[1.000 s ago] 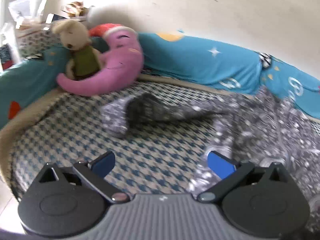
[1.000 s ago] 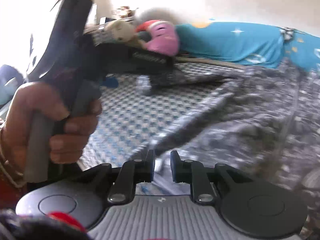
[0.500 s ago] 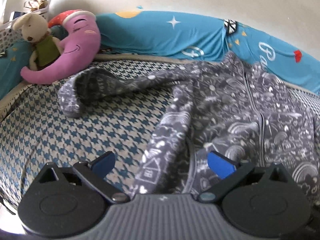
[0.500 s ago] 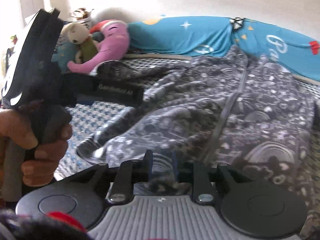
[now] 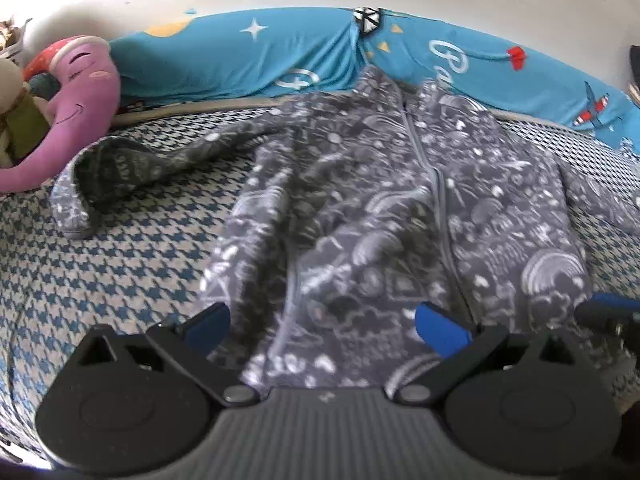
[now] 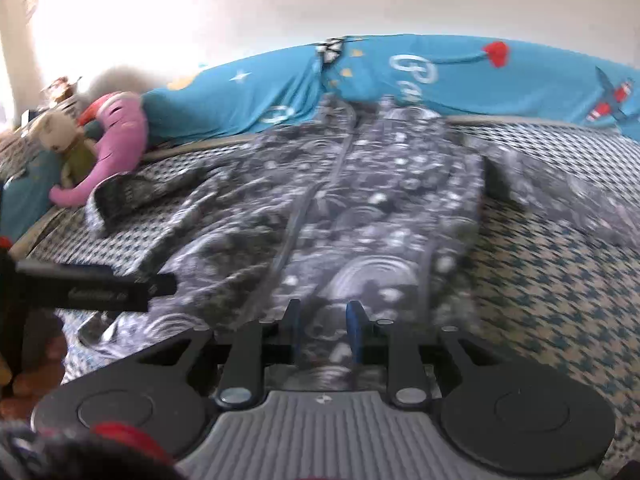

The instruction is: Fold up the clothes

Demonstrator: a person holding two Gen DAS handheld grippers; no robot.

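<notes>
Hem fabric of the grey patterned jacket (image 6: 360, 216) is pinched between the nearly closed blue-padded fingers of the right gripper (image 6: 323, 330), as seen in the right wrist view. The left gripper (image 5: 322, 322) is held with its fingers spread wide above the near edge of the same garment; nothing is held between them, and contact with the cloth cannot be confirmed.

The jacket is laid front-up on the houndstooth bed cover (image 5: 100, 272), with its zipper (image 5: 434, 184) running away from the grippers toward the collar at the far side. One sleeve (image 5: 132, 168) is extended to the left, with its cuff turned so that the dark lining is shown. The other sleeve (image 6: 560, 196) is spread to the right.

Beyond the garment, a purple moon plush (image 5: 76, 108) and a small stuffed toy (image 6: 68, 140) are propped at the far left, and a long blue bolster (image 5: 280, 56) is set along the wall.

The step in hand is judged to be the spreading and flattening of the garment before the first fold. For the next move, a grip by the left gripper on the hem is probably required, so that the lower edge can be tensioned evenly. The left sleeve is expected to need folding inward afterwards.
</notes>
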